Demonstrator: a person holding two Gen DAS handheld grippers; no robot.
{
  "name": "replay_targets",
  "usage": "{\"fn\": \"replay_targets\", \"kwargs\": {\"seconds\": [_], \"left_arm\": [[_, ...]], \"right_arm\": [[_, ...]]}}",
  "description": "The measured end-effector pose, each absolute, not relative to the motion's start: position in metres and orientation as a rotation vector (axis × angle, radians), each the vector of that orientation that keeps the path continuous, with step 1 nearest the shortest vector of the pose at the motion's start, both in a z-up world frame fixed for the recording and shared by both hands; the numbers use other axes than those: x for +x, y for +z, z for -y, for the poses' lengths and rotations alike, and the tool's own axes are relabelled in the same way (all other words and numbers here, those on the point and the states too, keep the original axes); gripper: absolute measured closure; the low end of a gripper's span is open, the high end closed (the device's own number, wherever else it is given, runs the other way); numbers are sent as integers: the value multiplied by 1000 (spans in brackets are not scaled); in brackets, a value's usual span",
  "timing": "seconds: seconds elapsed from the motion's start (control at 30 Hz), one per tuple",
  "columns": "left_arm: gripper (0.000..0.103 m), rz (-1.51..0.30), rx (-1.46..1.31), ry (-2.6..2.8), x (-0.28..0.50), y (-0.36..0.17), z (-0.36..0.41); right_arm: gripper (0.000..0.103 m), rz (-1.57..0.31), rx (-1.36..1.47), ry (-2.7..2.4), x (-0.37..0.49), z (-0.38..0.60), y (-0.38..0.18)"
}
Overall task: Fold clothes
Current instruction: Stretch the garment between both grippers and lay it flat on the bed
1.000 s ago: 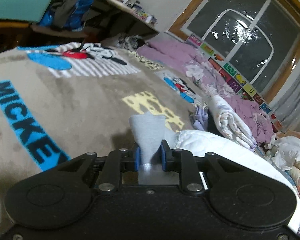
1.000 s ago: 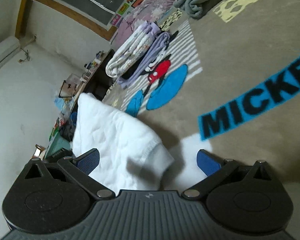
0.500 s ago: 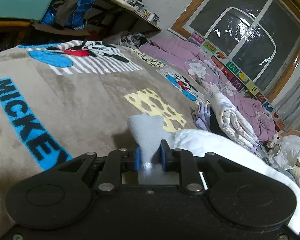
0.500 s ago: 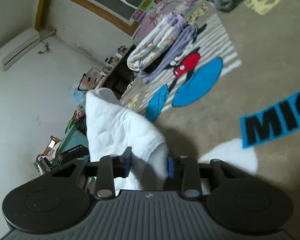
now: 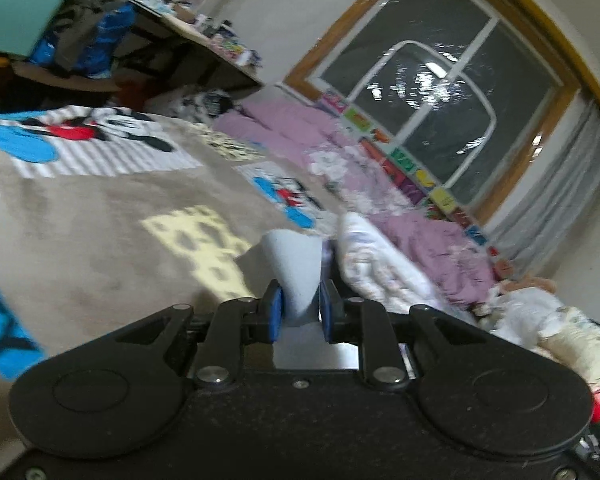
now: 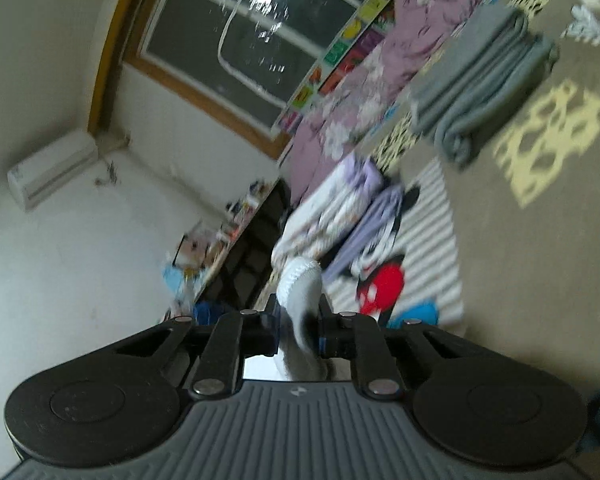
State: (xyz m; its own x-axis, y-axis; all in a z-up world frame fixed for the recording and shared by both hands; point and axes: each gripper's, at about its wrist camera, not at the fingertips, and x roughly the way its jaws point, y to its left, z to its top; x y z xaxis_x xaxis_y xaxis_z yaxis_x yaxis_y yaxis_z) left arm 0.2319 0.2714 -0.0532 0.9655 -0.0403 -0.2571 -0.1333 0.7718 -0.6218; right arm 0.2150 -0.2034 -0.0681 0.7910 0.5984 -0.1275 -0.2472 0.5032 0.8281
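Both the left gripper (image 5: pixel 299 306) and the right gripper (image 6: pixel 299 326) are pinching the soft, limp white garment (image 6: pixel 300 284) at its hem, likely sagging between holds.

2 wrist views, low over blanket (image 5: pixel 80 240), sharing window (image 6: pixel 260 32)

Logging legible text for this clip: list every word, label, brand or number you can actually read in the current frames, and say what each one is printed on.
"EY" (partial, cut off by the frame edge): black letters on the blue band of the tan cartoon blanket.
Alphabet tile strip under the window: coloured squares with symbols, too blurred to read.
Small logo mark on the right gripper body: not legible as text.
Nothing else readable.
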Motion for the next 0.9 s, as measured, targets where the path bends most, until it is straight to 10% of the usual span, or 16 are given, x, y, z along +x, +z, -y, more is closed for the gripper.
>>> {"fn": "replay_targets", "kwargs": {"seconds": [0.9], "left_arm": [[91,-452,-318,-173,274,-61,-180]], "right_arm": [[85,-581,734,259,294,296,-109]]}}
